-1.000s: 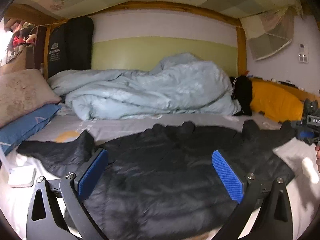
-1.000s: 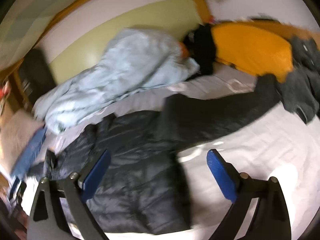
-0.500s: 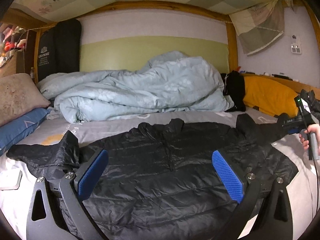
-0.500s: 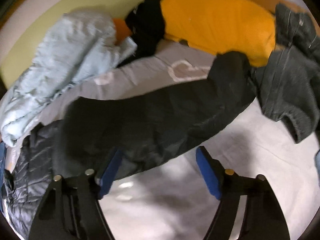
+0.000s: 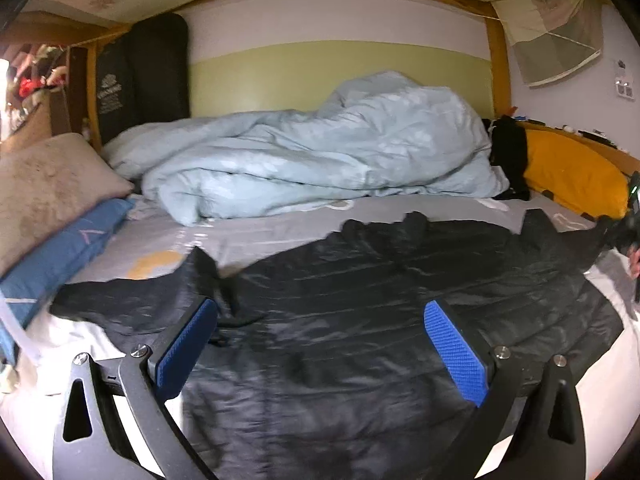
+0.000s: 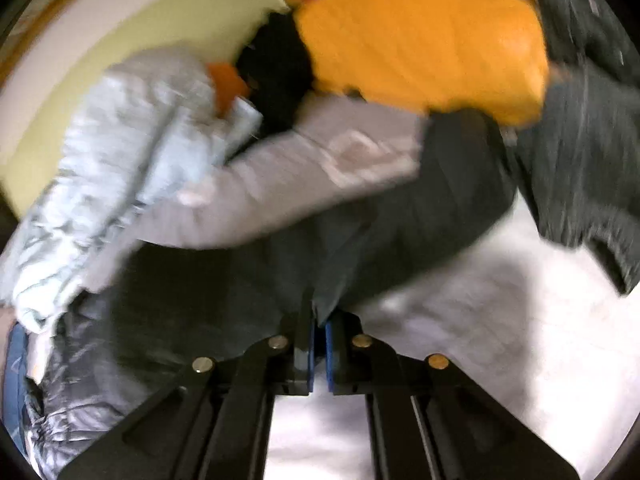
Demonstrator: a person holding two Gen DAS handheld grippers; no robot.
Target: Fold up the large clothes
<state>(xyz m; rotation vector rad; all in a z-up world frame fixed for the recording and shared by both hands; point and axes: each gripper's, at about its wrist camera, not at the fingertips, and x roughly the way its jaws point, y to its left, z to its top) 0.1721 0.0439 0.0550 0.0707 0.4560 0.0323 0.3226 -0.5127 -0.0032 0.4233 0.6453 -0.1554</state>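
Observation:
A large black puffer jacket (image 5: 380,304) lies spread flat on the bed, both sleeves stretched out sideways. My left gripper (image 5: 320,344) is open and empty, hovering over the jacket's lower left part near the left sleeve (image 5: 132,300). My right gripper (image 6: 318,328) is shut on the edge of the jacket's right sleeve (image 6: 400,216), which runs toward the orange pillow. The right gripper also shows at the far right edge of the left wrist view (image 5: 630,232).
A crumpled light blue duvet (image 5: 320,152) lies along the back wall. An orange pillow (image 6: 424,40) and a dark grey garment (image 6: 580,152) lie at the right. Beige and blue pillows (image 5: 52,216) sit at the left. The grey sheet (image 5: 240,236) shows between duvet and jacket.
My right gripper has moved down onto the right sleeve and closed on its edge. My left gripper stayed open and shifted a little over the jacket.

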